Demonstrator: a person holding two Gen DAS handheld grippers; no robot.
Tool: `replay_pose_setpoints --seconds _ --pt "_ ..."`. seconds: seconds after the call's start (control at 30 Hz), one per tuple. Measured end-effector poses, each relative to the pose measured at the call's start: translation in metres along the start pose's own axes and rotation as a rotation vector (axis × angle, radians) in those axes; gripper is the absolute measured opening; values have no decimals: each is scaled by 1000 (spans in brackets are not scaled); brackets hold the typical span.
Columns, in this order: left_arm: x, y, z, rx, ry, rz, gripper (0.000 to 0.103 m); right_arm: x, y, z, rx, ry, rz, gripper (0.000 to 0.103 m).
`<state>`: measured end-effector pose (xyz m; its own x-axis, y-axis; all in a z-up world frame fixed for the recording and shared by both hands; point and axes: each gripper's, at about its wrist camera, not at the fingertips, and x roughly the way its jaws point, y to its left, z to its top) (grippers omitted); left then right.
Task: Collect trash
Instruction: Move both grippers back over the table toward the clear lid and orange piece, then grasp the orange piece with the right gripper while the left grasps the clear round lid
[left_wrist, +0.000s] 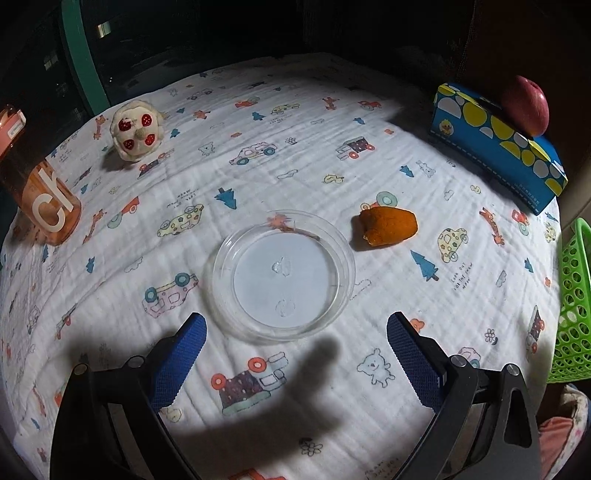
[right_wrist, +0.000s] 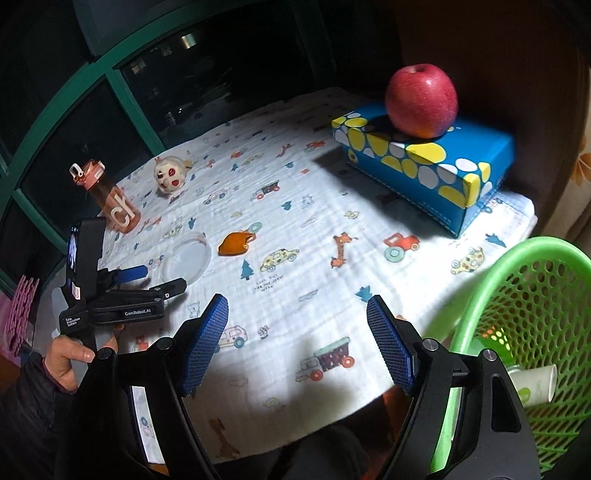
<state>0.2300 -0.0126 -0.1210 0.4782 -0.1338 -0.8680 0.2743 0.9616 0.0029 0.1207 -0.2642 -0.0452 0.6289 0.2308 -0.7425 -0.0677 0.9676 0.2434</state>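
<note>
Both fingers spread wide; orange peel lies beyond them.

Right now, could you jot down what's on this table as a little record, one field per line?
surface: white cloth printed with cartoon cars
likely trash: orange peel piece, lying beside the clear round plastic lid
bin: green mesh basket at the table edge, a white paper cup inside
other items: red apple on the blue dotted tissue box; pink drink bottle; small plush toy
left gripper: open, holding nothing
right gripper: open, holding nothing
</note>
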Motion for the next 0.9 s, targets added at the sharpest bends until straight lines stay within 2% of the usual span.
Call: replay_pose_setpoints --seconds 0.57,0.67,0.9 --pt "37 19 12 -39 43 -53 94 56 31 24 -64 55 22 77" --pt "36 20 12 -41 33 -75 86 64 36 27 -84 63 20 77" --pt "20 30 8 -54 -1 -72 85 87 49 34 -120 83 31 76"
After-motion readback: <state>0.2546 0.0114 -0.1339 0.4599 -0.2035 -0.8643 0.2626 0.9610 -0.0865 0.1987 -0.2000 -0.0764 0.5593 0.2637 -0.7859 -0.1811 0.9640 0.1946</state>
